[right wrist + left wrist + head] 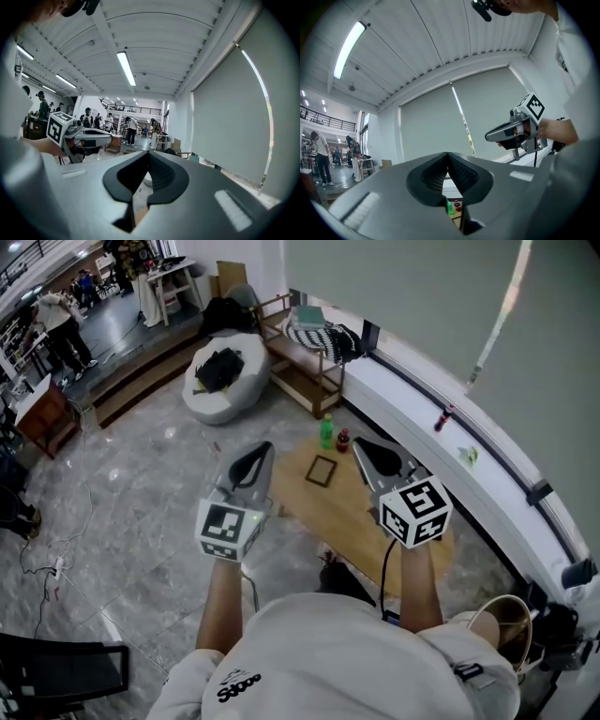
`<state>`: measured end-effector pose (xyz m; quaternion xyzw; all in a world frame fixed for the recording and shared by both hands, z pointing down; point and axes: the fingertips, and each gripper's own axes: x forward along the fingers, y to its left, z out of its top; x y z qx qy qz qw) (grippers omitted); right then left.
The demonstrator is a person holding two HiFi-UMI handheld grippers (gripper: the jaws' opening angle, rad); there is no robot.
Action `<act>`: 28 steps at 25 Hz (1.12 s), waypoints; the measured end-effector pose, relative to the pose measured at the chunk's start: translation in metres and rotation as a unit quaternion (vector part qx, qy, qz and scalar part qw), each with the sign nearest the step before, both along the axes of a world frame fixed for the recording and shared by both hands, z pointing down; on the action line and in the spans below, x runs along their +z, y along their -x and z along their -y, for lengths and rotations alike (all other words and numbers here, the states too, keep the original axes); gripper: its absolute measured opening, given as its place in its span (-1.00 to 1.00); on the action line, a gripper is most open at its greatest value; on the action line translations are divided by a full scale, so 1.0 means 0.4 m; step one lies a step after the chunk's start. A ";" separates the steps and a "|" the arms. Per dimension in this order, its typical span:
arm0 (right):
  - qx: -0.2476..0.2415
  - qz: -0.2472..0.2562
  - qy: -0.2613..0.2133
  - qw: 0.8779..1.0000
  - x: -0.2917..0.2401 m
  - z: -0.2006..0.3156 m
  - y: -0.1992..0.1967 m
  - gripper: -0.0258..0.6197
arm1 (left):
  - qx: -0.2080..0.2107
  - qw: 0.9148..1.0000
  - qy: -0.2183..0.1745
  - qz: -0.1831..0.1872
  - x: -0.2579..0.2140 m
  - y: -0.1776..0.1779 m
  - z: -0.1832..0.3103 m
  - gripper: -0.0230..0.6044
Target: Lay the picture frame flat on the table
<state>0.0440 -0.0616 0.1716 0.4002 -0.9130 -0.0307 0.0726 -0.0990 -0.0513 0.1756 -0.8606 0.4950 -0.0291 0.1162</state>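
Note:
A small dark picture frame (321,471) sits on the far part of a low wooden table (356,514); from this height I cannot tell whether it stands or lies flat. A green bottle (326,432) and a red bottle (343,440) stand just behind it. My left gripper (265,448) is held high over the table's left edge, jaws shut and empty. My right gripper (361,444) is held high to the right of the frame, also shut and empty. In the left gripper view, the bottles (449,207) peek through below the closed left gripper (447,154).
A white beanbag (225,381) with a black bag on it and a wooden bench (302,360) stand beyond the table. A long white window ledge (441,423) runs along the right. A black chair (56,669) is at bottom left, a woven basket (511,624) at bottom right.

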 end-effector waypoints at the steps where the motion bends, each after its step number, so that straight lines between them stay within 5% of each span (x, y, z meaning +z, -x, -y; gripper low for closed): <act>1: -0.003 0.002 -0.004 1.000 -0.011 -0.001 0.005 -0.91 | 0.001 1.000 -0.005 0.003 -0.013 -0.002 -0.002 -0.89; 28: -0.017 -0.011 -0.004 1.000 -0.010 -0.001 0.057 -0.92 | -0.002 1.000 -0.019 0.022 -0.046 0.023 -0.017 -0.89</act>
